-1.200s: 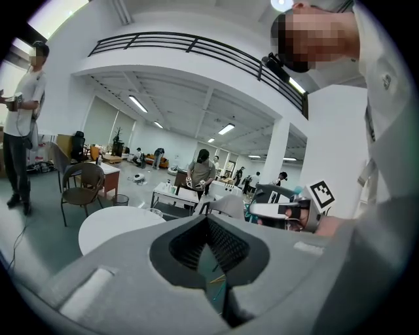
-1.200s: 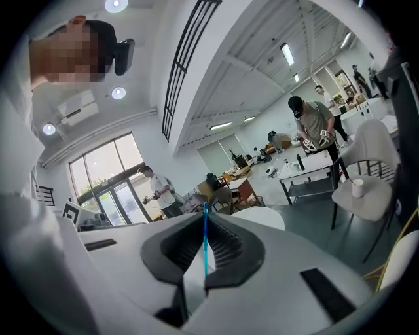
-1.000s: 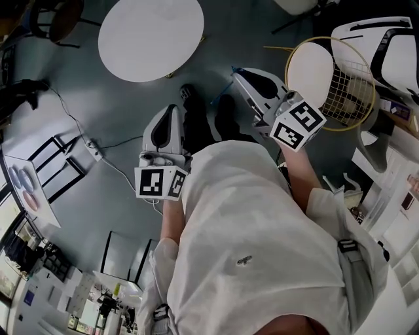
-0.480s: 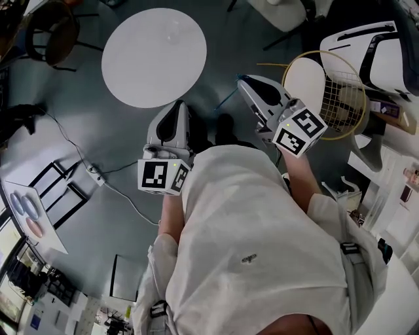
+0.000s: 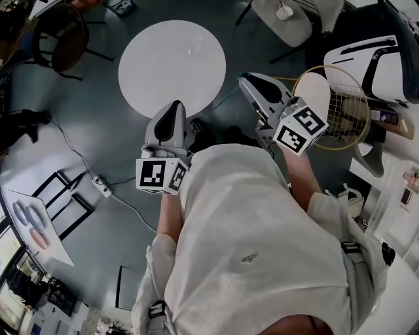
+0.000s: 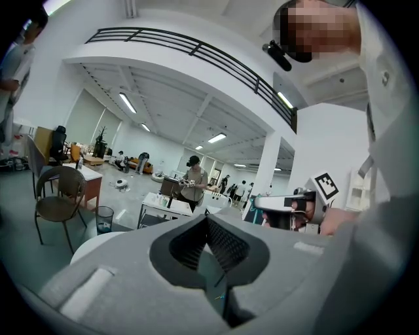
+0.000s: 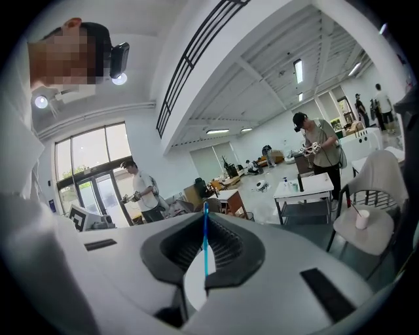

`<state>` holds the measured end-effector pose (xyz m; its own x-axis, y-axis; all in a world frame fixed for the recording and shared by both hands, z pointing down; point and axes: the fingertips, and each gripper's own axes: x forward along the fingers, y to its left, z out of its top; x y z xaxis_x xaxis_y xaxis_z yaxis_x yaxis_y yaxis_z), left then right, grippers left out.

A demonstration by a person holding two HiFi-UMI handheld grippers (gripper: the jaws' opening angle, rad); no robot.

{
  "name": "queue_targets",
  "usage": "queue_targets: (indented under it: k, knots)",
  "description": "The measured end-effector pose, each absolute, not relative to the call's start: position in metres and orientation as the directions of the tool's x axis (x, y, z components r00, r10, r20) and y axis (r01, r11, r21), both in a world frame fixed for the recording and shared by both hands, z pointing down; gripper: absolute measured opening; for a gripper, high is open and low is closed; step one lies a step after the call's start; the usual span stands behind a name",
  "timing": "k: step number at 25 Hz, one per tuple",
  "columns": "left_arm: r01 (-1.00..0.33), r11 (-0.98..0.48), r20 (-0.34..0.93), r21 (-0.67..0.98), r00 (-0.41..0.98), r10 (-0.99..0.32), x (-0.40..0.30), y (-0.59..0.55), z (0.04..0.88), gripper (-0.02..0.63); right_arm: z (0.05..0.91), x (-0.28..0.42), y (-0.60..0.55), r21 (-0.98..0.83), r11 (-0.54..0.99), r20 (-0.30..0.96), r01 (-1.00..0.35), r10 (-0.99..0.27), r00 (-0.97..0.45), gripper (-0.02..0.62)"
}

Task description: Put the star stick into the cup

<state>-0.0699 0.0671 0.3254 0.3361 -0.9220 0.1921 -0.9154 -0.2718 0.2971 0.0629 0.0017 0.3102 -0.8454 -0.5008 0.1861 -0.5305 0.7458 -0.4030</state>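
My right gripper [image 5: 243, 80] [image 7: 205, 216] is shut on a thin blue stick [image 7: 205, 239] that stands upright between its pads. In the head view the stick [image 5: 224, 99] shows as a thin teal line slanting down and left from the jaw tips. A small white cup [image 7: 361, 218] [image 5: 283, 12] stands on a grey chair seat ahead and to the right, far from both grippers. My left gripper [image 5: 175, 105] [image 6: 208, 219] is level beside the right one, its pads together with nothing between them.
A round white table [image 5: 171, 65] stands just ahead of both grippers. A round wire-mesh frame [image 5: 340, 98] and white furniture [image 5: 386, 59] are at the right. A cable with a power strip [image 5: 101, 185] lies on the floor at the left. People stand at tables [image 7: 314, 190] farther off.
Both grippers have moved forward across the floor toward the round white table, which now lies closer to their tips. The blue stick stays clamped in the right gripper.
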Motion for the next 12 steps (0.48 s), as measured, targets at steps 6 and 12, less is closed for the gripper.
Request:
queue_targets:
  k: [6, 12]
  knots:
    - [-0.91, -0.299, 0.195, 0.287, 0.36, -0.912, -0.105, 0.061, 0.329, 0.011, 0.312, 0.036, -0.003, -0.391, 0.731, 0.202, -0.56, -0.525, -0.827, 0.025]
    - [-0.914, -0.264, 0.221, 0.308, 0.338, -0.915, -0.13, 0.055, 0.344, 0.011, 0.332, 0.029, 0.003, -0.412, 0.712, 0.24, -0.569, -0.517, -0.822, 0.025]
